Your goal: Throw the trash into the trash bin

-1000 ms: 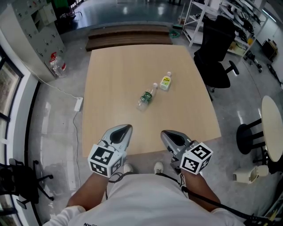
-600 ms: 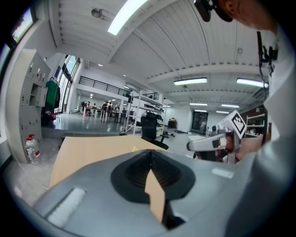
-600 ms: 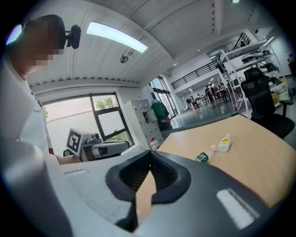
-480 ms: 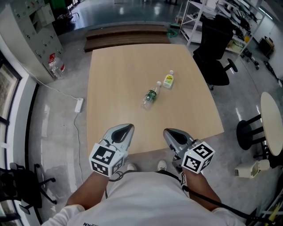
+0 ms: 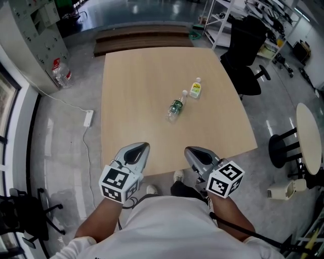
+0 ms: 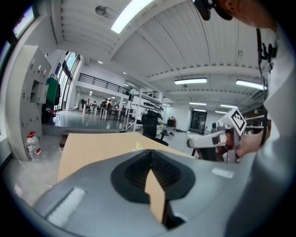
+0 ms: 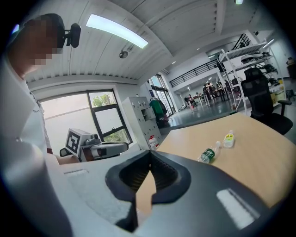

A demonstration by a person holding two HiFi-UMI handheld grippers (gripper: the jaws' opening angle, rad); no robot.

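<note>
Wooden bench (image 5: 136, 91) holds two bottles (image 5: 175, 108) far off. My left claw (image 5: 137, 149) and right claw (image 5: 195, 152) are pinched together, empty: nothing reachable yet.

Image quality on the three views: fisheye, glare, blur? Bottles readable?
Head view: sharp, edges bend slightly, glare on the glossy floor; green-label bottle and yellow-label bottle crisp. Left gripper view: strong fisheye, black corners, left gripper soft up close. Right gripper view: same fisheye, ceiling light blown out, bottles small but readable.
</note>
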